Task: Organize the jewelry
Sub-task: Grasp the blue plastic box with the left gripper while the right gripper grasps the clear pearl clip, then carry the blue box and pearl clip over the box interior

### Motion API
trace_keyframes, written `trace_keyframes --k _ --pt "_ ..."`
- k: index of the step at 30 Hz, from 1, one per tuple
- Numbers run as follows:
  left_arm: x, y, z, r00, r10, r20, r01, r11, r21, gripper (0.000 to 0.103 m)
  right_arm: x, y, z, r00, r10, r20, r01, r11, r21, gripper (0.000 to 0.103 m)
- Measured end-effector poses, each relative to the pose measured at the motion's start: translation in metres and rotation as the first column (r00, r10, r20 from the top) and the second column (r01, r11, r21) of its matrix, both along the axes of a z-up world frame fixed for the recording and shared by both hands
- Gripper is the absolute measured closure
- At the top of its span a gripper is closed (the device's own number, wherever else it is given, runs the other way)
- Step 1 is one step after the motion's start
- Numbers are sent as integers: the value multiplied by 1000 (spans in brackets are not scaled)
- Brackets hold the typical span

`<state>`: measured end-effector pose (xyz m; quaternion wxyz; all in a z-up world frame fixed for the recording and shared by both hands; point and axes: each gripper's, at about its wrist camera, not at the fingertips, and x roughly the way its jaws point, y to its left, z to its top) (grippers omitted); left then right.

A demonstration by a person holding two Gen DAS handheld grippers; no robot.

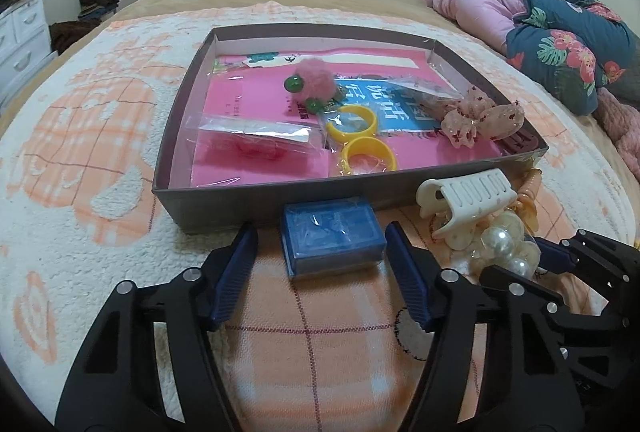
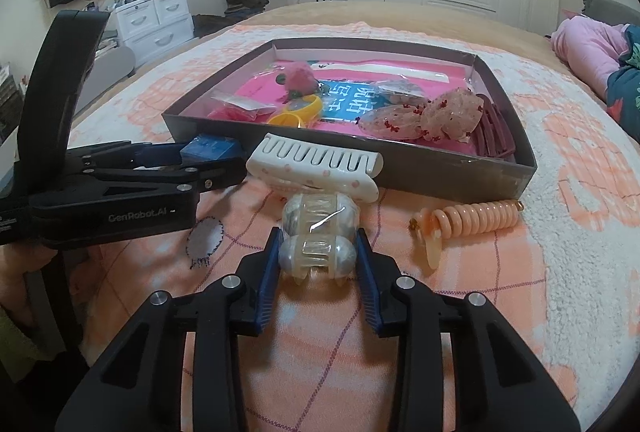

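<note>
A shallow grey box [image 1: 256,201] [image 2: 432,173] on the bed holds yellow bangles [image 1: 370,151], a pink pompom tie [image 1: 316,79], a lace bow [image 1: 480,117] and bagged items. My left gripper [image 1: 320,244] is open, its jaws on either side of a small blue box [image 1: 332,238] [image 2: 210,147] lying against the grey box's front wall. My right gripper [image 2: 318,252] has its jaws around a clear pearl hair claw [image 2: 318,232] [image 1: 504,248], touching or nearly touching it. A white hair claw [image 1: 468,201] [image 2: 316,169] lies just beyond.
A peach coil hair tie [image 2: 468,222] lies on the blanket to the right of the pearl claw. The bed carries a peach-and-white blanket [image 1: 80,135]. Folded pink and floral bedding [image 1: 560,43] sits at the far right. Wardrobes and a white dresser [image 2: 154,17] stand beyond the bed.
</note>
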<state>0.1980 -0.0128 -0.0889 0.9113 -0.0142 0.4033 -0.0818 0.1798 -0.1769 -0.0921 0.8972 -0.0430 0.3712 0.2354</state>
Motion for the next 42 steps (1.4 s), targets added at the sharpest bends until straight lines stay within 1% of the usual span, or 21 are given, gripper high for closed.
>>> trace_keyframes --k 1,2,8,14,22,26,35,42 --pt "0 0 -1 1000 -2 -3 2 1000 -3 60 -1 0 0 1000 2 0 -2 1000 -1 70" --pt "1 0 -1 1000 -3 -5 3 1000 -7 62 -1 0 0 1000 4 1 -4 1000 -2 70" --pt "-2 -1 2 1000 -19 1 19 1000 -7 63 -6 0 2 1000 15 1 -15 1000 0 70" --pt "-9 6 13 999 -20 29 21 1000 -23 63 -14 0 8 999 36 8 -36 999 0 70" --pt "-14 19 31 997 8 73 -4 998 -56 63 -28 12 22 996 86 30 -86 996 4 70" --pt "-14 29 38 995 32 95 -27 998 -53 63 -29 19 31 994 101 50 -101 995 6 70" --pt "-11 46 49 990 72 118 -63 995 -79 63 -14 32 50 991 107 83 -109 994 17 70" --pt "-5 50 54 988 85 129 -74 993 -88 63 2 33 60 990 94 108 -98 995 29 70"
